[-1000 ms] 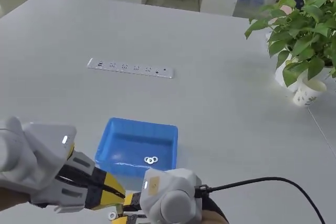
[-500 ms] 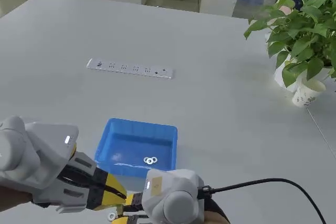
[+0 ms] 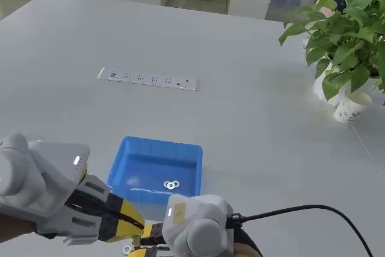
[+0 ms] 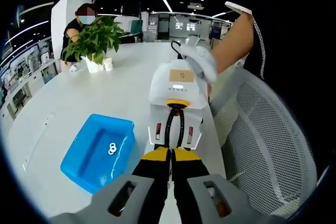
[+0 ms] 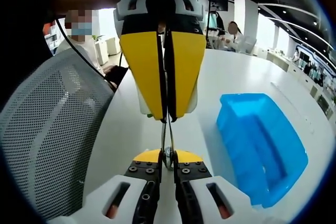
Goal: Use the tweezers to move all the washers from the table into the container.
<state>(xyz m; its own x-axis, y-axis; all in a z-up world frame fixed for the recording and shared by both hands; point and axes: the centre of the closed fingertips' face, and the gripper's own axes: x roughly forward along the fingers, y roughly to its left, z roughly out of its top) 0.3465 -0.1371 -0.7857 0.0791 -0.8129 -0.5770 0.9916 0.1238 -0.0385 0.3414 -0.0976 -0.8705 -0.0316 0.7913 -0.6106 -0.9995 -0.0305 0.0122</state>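
The blue container (image 3: 155,167) sits on the white table (image 3: 240,106) and holds a few washers (image 3: 172,185). One loose washer (image 3: 127,248) lies on the table just in front of it, under the grippers. My left gripper (image 3: 133,219) and right gripper (image 3: 147,233) meet nose to nose at the table's near edge. In the right gripper view the thin metal tweezers (image 5: 167,132) run from the left gripper's shut yellow jaws down into the right gripper (image 5: 167,162), which is also shut on them. The left gripper (image 4: 171,157) shows its jaws pressed together, container (image 4: 97,153) to its left.
A white power strip (image 3: 147,79) lies beyond the container. A potted plant (image 3: 343,40) and a paper cup (image 3: 350,108) stand at the far right. A black cable (image 3: 301,210) trails from the right gripper. A mesh chair (image 4: 262,145) stands at the table's near side.
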